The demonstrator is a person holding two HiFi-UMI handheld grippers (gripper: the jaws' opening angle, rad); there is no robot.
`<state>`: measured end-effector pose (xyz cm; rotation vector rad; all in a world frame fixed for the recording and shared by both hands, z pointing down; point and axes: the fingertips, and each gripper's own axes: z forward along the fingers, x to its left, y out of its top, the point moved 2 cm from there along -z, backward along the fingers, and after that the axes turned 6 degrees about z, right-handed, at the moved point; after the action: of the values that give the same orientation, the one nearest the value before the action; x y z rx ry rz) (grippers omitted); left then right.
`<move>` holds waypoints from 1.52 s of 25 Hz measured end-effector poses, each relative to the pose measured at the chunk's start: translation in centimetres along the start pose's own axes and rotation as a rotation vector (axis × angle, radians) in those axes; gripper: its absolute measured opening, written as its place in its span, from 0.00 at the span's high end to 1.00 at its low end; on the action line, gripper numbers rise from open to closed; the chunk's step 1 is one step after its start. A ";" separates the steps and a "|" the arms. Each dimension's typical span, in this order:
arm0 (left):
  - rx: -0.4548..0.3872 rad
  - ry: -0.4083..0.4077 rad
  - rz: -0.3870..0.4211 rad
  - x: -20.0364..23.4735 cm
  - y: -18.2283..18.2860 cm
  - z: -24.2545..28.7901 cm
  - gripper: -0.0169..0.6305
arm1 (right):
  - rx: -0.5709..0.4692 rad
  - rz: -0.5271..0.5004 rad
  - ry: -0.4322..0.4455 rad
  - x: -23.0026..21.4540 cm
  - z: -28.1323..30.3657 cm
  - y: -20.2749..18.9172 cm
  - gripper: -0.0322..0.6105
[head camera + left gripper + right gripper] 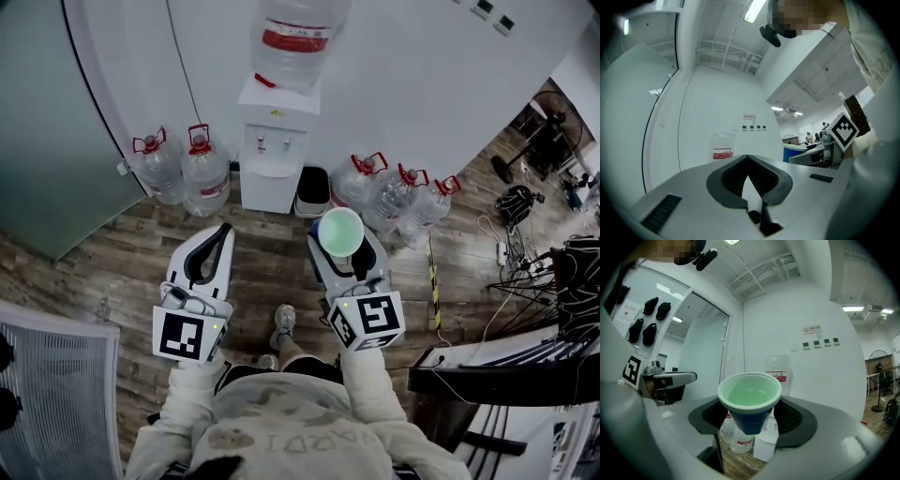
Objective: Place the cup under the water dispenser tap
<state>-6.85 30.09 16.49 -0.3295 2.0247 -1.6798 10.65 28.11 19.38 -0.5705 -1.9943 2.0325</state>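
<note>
The white water dispenser (272,178) stands against the wall with a large bottle (295,33) upended on top and spare water jugs (183,169) on the wood floor at both sides. Both grippers are held out level towards it. The left gripper (223,231) has its jaws closed tip to tip on nothing. The right gripper (345,247) has its jaws spread wide and clamped on the blue sides of the cup (750,401), so the right hand does the work. The cup is upright: long axis vertical, green-lined mouth up, narrow base down. The taps (272,145) lie ahead of it and slightly to its left, well apart, so it must travel forward, staying upright, into the recess beneath them
</note>
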 end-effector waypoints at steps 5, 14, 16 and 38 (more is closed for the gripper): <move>-0.001 0.013 0.027 1.6 -0.6 2.2 0.97 | 0.005 0.005 0.022 -1.1 3.1 -0.1 0.47; 0.015 0.065 0.034 4.8 -1.9 8.2 0.97 | 0.020 0.008 0.081 -4.5 10.4 0.1 0.47; 0.016 0.076 0.036 5.4 -2.2 9.8 0.97 | 0.023 0.006 0.091 -5.6 12.0 0.1 0.47; 0.023 0.143 0.052 7.9 -4.5 22.5 0.97 | 0.025 0.003 0.162 -15.1 23.0 -0.3 0.47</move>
<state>-2.72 6.16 16.34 -0.1517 2.0953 -1.7368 14.21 0.87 21.24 -0.7091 -1.8731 1.9431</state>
